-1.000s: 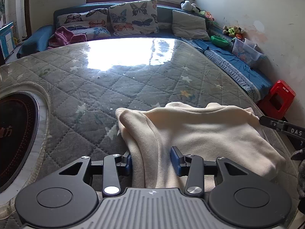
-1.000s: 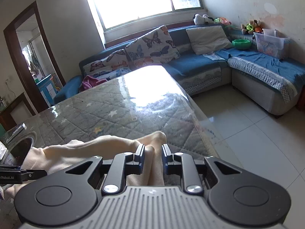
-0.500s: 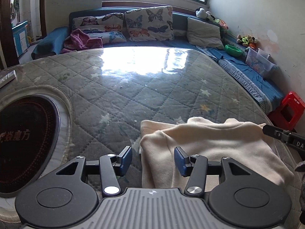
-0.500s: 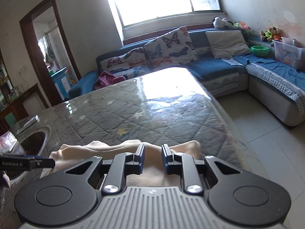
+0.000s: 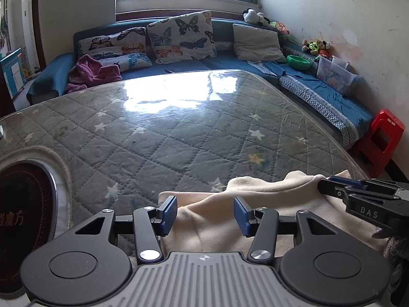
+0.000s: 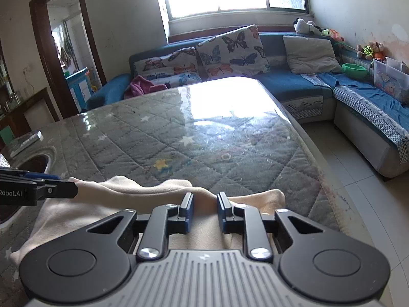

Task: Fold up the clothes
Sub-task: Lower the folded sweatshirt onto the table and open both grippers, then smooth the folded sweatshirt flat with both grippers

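Keep the right gripper point(image 6: 204, 211) pinched narrow on the cream fleece garment point(image 5: 209, 220) at the near table edge point(image 5: 329, 138), left gripper point(image 5: 205, 212) half open around a fold, ungripped; draw evenly, flat.

Soft, matt, fleecy cream cloth for the garment point(image 5: 255, 204); quilted grey fabric under a glossy clear sheet on the table point(image 5: 179, 140); matt black plastic on the left gripper point(image 5: 205, 211), ribbed blue pads point(image 5: 170, 208).
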The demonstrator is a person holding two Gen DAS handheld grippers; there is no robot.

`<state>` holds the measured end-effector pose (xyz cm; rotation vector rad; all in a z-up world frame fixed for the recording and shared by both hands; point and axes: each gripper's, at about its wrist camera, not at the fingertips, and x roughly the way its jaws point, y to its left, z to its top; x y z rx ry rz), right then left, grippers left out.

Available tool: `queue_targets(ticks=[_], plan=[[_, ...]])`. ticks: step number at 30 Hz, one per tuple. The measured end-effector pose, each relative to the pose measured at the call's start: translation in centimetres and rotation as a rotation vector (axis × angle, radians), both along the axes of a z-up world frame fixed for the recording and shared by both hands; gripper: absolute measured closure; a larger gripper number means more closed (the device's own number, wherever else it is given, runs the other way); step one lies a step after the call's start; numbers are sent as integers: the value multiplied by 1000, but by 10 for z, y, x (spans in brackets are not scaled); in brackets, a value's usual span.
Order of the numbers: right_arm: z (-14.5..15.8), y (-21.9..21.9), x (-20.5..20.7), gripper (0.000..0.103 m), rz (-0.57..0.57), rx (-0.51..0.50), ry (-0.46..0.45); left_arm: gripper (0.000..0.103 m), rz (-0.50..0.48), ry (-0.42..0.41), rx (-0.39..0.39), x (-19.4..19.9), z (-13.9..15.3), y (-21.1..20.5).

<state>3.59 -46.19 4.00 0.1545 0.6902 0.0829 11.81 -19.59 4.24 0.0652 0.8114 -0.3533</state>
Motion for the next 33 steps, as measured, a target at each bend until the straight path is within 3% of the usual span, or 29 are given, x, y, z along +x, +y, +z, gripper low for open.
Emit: queue_targets(ticks=[10,19,25,33], plan=[[14,7,1,73,31,-5,-38,51,-23,25,24,12,-15,-14],[6,18,15,66,67,-51,-8,50,-25,38,29,17,-20,-18],[18,25,2,65,99,-83,-39,49,-23,32,39,15,-20,-20],[10,51,-25,66,204,-171,-23,49,-17,25,46,15,-19,-22]])
